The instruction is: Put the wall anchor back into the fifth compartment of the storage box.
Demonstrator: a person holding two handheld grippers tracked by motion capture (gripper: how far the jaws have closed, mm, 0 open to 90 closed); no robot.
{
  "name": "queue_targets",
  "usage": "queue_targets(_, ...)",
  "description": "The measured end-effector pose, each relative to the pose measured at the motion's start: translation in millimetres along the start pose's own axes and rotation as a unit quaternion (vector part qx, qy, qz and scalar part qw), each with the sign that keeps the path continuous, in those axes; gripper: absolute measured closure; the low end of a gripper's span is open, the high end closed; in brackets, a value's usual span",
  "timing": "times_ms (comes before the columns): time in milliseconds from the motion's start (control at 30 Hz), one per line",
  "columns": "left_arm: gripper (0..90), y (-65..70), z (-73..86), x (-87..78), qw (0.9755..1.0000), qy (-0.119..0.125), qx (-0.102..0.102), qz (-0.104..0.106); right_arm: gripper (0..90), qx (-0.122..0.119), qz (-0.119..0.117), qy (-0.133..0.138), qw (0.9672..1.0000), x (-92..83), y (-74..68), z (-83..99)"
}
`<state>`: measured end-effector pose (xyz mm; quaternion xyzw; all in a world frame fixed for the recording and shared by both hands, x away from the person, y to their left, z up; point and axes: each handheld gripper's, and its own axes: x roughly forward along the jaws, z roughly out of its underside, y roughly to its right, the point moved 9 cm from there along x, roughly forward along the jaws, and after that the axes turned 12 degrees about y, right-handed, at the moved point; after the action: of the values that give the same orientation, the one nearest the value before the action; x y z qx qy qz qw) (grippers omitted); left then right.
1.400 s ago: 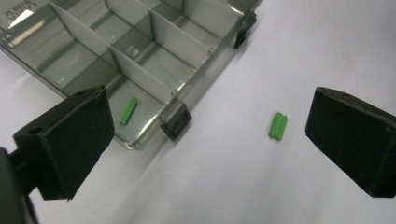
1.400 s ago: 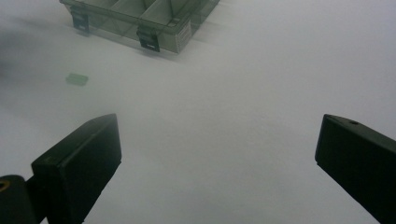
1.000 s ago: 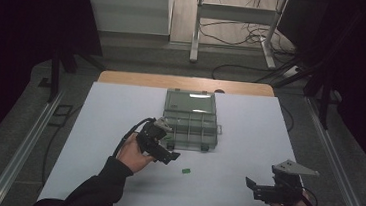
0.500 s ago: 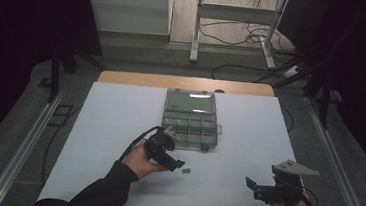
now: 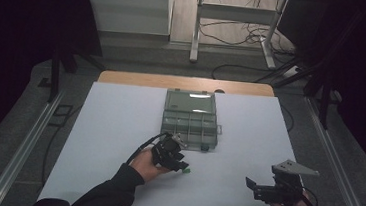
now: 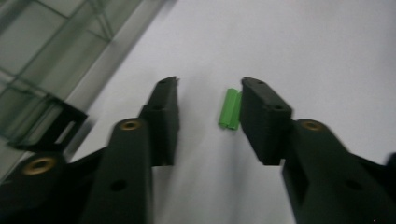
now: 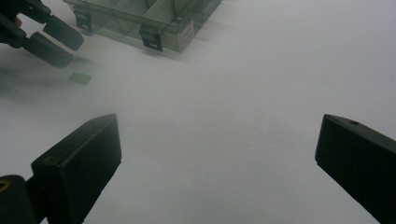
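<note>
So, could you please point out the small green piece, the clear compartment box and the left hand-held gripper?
small green piece [image 6: 229, 109], left gripper view, middle of its body.
clear compartment box [image 5: 190, 115], high view, divider grid.
left hand-held gripper [image 6: 208, 105], left gripper view, midway between its tips.

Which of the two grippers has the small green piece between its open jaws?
The left gripper: the green piece lies on the table between its jaws, close against one. The right gripper is open over bare table, apart from it.

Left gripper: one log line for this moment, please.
left gripper open, straddling green piece on table | right gripper open, idle | box shut
</note>
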<state>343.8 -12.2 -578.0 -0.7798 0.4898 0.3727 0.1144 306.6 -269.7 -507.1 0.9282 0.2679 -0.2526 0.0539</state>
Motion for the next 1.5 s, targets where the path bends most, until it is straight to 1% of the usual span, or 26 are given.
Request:
queue_targets(33,65.6,1.8,-0.2,1.6,1.0,0.0,0.0,0.002,0.8,0.0,0.0,0.0,1.0,0.0,0.0,0.0)
queue_targets(67,68.5,1.5,0.9,1.8,0.9999,-0.01,0.012,0.005,0.8,-0.001,0.0,0.0,1.0,0.0,-0.1,0.0)
queue_targets(100,70.6,2.2,1.0,2.9,0.9998,-0.012,0.016,0.005,0.8,-0.001,0.0,0.0,1.0,0.0,-0.1,0.1)
queue_targets(200,77.0,4.5,1.9,6.3,0.9996,-0.016,0.023,0.005,0.8,-0.001,0.0,0.0,1.0,-0.1,-0.1,0.0)
queue_targets(267,79.4,5.9,3.2,8.2,0.9995,-0.022,0.022,0.009,0.8,-0.001,-0.001,0.0,1.0,-0.1,-0.1,0.0)
queue_targets(400,81.6,4.8,5.6,11.5,0.9995,-0.024,0.021,0.002,0.8,-0.001,-0.001,0.0,1.0,0.0,-0.2,0.1)
queue_targets(500,81.9,2.1,7.9,13.2,0.9992,-0.029,0.025,-0.007,0.8,-0.002,-0.001,0.0,1.0,-0.1,-0.2,0.1)
queue_targets(700,83.8,2.5,8.1,13.2,0.999,-0.028,0.033,-0.01,0.8,-0.002,-0.001,-0.001,1.0,0.2,-0.3,0.2)
queue_targets(800,84.2,2.7,8.3,11.9,0.9992,-0.031,0.026,-0.002,0.8,0.0,0.001,-0.002,1.0,0.2,0.1,0.2)
queue_targets(900,84.2,1.5,7.0,10.6,0.9994,-0.03,0.019,0.0,0.8,0.0,0.002,-0.001,1.0,-0.2,0.4,0.2)
queue_targets(1067,84.2,2.4,0.8,4.9,0.9995,-0.022,0.023,-0.005,0.8,-0.001,0.004,-0.001,1.0,-0.4,0.8,0.2)
queue_targets(1167,84.1,1.6,-2.3,1.3,0.9995,-0.018,0.023,-0.008,0.9,-0.01,0.007,0.0,0.9999,-0.2,0.8,0.3)
queue_targets(1300,84.0,-1.8,-5.0,-3.3,0.9996,-0.013,0.02,-0.015,1.0,-0.015,0.005,-0.004,0.9999,0.5,-0.2,0.9)
queue_targets(1433,84.0,-4.9,-7.8,-8.5,0.9998,-0.006,0.013,-0.016,0.9,-0.013,0.005,-0.002,0.9999,0.2,0.2,0.6)
queue_targets(1467,83.9,-5.6,-8.8,-9.4,0.9998,-0.002,0.008,-0.017,1.0,-0.012,0.004,-0.002,0.9999,0.1,0.3,0.5)
queue_targets(1500,83.9,-7.3,-9.1,-11.1,0.9998,-0.004,0.009,-0.02,1.0,-0.011,0.004,-0.001,0.9999,0.1,0.4,0.5)
